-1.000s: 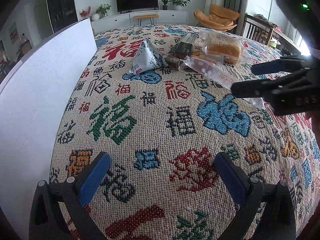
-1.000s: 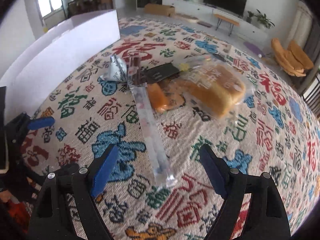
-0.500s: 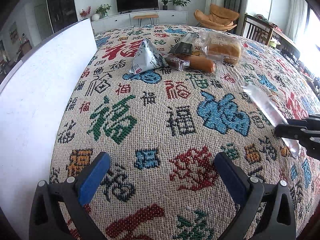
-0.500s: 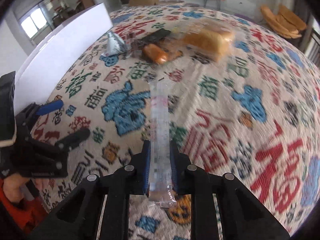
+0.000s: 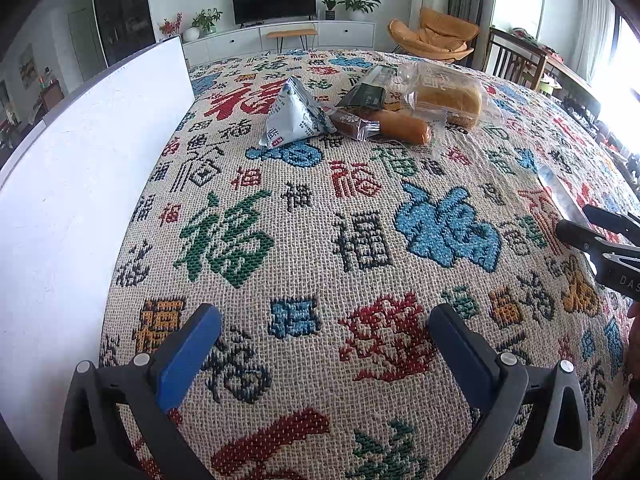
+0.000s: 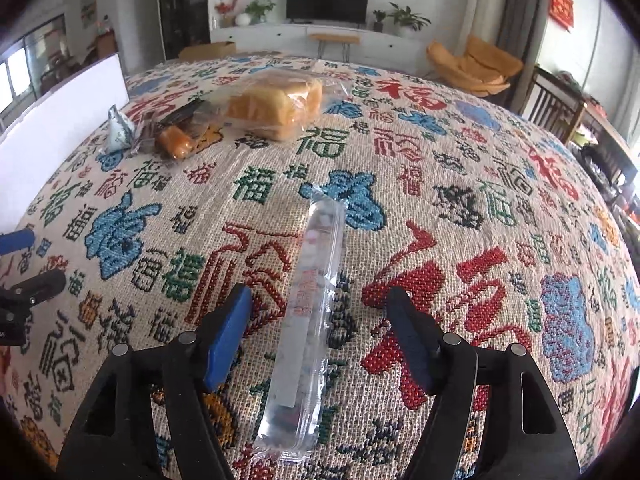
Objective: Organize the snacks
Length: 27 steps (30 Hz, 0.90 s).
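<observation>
Between the spread fingers of the right hand-held gripper (image 6: 320, 324) lies a long clear snack tube (image 6: 310, 312), flat on the patterned worktop (image 6: 460, 208) and touching neither pad; the jaws are released. Farther off sit the bagged bread (image 6: 280, 108), a sausage (image 5: 402, 127) and a triangular pouch (image 5: 294, 118), beside a white board (image 5: 80, 184). Over bare cloth, the left hand-held gripper (image 5: 324, 338) is released too.

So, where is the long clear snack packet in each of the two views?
Left wrist: long clear snack packet at far right edge, beside the right gripper.
Right wrist: bottom centre, lying between the open fingers.
Shared landmark: bagged bread.
</observation>
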Each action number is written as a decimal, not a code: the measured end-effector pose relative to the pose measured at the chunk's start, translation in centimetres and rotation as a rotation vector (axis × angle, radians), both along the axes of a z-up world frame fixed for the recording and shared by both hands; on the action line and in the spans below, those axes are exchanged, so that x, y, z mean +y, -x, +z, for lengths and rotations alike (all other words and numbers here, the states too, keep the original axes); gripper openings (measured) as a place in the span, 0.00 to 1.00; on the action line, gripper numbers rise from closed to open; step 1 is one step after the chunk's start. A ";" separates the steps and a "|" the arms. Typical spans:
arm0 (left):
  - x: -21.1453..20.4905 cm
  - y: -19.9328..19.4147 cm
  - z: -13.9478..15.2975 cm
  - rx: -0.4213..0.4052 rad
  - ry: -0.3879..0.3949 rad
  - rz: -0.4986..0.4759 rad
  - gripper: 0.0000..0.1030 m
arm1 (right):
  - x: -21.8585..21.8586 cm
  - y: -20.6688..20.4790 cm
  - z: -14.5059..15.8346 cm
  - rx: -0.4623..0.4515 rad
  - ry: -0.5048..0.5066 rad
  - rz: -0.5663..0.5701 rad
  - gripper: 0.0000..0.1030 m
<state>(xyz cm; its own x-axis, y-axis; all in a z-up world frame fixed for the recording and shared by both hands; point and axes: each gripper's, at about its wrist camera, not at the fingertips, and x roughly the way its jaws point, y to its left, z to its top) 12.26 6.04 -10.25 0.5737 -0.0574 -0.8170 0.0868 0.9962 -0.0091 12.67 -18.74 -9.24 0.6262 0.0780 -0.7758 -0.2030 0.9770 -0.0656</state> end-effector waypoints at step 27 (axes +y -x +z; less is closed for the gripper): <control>0.0 0.0 0.0 -0.001 -0.001 -0.001 1.00 | -0.9 -1.2 -0.7 0.026 -0.042 -0.038 0.80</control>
<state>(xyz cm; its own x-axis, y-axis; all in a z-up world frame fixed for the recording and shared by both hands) 12.26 6.02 -10.23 0.5745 -0.0571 -0.8165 0.0875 0.9961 -0.0081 13.90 -19.65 -9.99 0.6086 0.0871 -0.7887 -0.1668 0.9858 -0.0199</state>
